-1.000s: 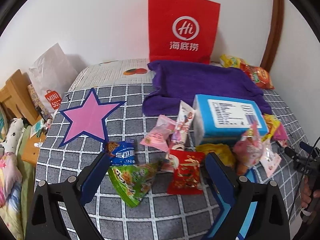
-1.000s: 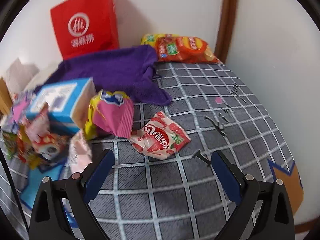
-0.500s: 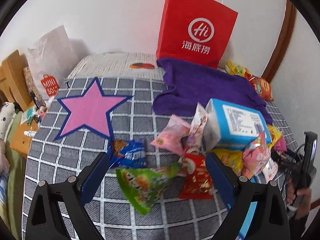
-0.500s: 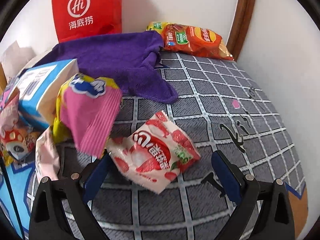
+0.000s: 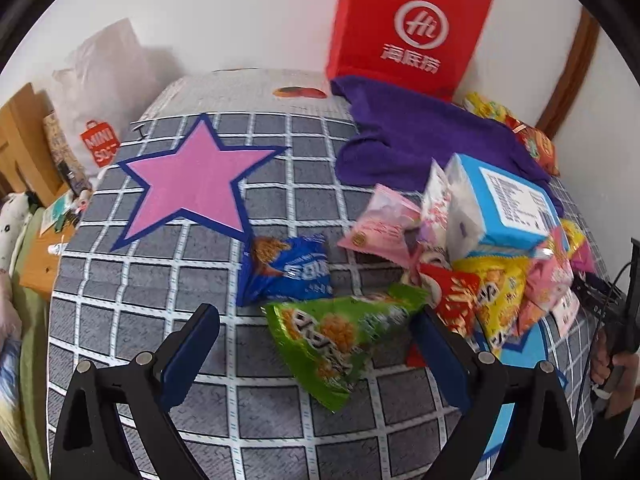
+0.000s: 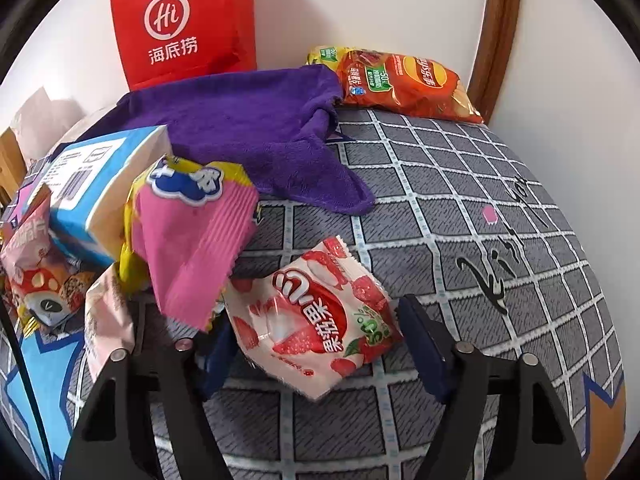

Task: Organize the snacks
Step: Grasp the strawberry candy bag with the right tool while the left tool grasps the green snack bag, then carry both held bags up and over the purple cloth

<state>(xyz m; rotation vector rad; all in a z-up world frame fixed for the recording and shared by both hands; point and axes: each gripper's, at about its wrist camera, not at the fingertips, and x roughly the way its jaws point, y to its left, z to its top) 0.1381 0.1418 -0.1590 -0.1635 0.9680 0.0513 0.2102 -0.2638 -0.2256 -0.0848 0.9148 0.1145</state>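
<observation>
1. Right claw (image 6: 316, 344): jaws just closing around the strawberry gummy packet (image 6: 316, 320); pads look close against its edges, a firm clamp not certain.
2. Left claw (image 5: 316, 344): jaws apart, the green snack bag (image 5: 340, 336) lying between them on the bed (image 5: 160, 280), ungripped.
3. Progress: barely begun, I judge; most snacks lie heaped beside the blue box (image 5: 504, 204).
4. Left view only: pink star (image 5: 192, 184), blue packet (image 5: 292, 272).
5. Right view only: the chip bags' (image 6: 408, 84) full fronts by the wall.

"Hi" on red bag (image 6: 184, 28); "MINI" on white bag (image 5: 102, 92)
</observation>
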